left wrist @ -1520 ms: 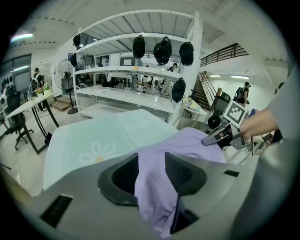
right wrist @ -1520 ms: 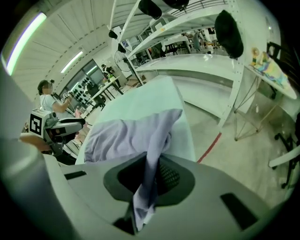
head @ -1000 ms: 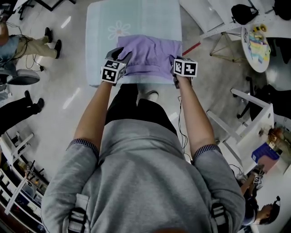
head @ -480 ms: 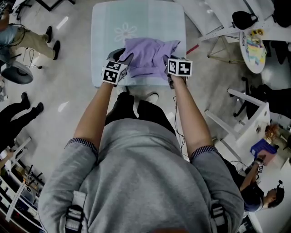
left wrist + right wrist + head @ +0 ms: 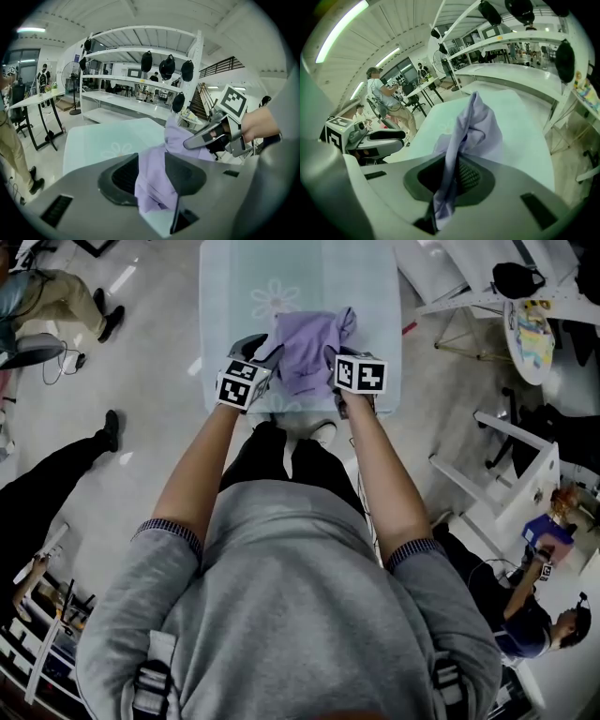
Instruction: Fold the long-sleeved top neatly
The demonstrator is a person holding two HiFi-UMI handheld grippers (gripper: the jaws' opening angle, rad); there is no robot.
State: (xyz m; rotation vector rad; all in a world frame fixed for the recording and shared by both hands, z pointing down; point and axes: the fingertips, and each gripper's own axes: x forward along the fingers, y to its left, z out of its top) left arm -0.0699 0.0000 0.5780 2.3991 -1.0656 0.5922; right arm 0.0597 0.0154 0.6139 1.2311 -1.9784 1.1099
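A lilac long-sleeved top [image 5: 306,345] lies bunched into a narrow bundle on the pale teal table [image 5: 234,296] with a flower print. My left gripper [image 5: 266,354] holds the top's near left edge; in the left gripper view the cloth [image 5: 154,168] fills the gap between the jaws of the left gripper [image 5: 152,180]. My right gripper [image 5: 337,367] grips the near right edge close beside it. In the right gripper view a thin fold of the top [image 5: 474,124] runs down between the jaws of the right gripper [image 5: 447,185]. Each gripper shows in the other's view: the right gripper [image 5: 199,138], the left gripper [image 5: 389,136].
The table's near edge [image 5: 281,411] is just under both grippers. A white shelf rack [image 5: 140,70] stands beyond the table. White desks and a round table [image 5: 527,329] stand at the right; people [image 5: 56,296] stand at the left.
Both grippers have come together over the table, the right one moving left the most. The top, spread wide and flat before, is now gathered into a narrow raised bundle between them.
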